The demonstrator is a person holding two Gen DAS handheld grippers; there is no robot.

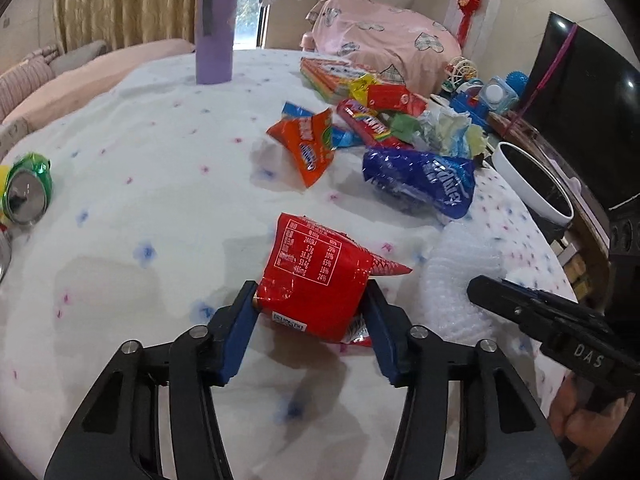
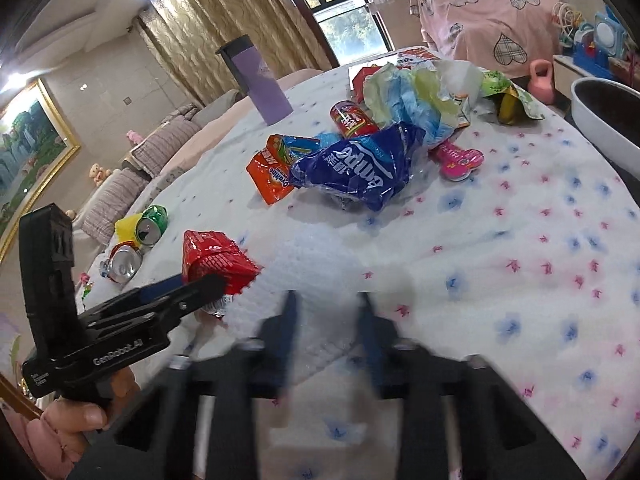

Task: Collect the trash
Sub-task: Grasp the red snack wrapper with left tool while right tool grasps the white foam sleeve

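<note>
My left gripper (image 1: 310,294) is shut on a red snack wrapper (image 1: 316,276), pinched between its blue fingers just above the white flowered tablecloth (image 1: 160,200). The wrapper also shows in the right wrist view (image 2: 216,258), held by the left gripper (image 2: 200,282). My right gripper (image 2: 326,300) is open and empty, blurred, over a white bubble-wrap sheet (image 2: 320,264); the sheet also shows in the left wrist view (image 1: 460,276). A blue wrapper (image 1: 420,180), an orange wrapper (image 1: 308,148) and more wrappers (image 1: 384,112) lie farther back.
A white bin (image 1: 532,184) stands off the table's right edge. A purple tumbler (image 1: 214,28) stands at the far side. Crushed cans (image 1: 28,188) lie at the left; they also show in the right wrist view (image 2: 136,240). Toys and a dark screen (image 1: 580,100) are at right.
</note>
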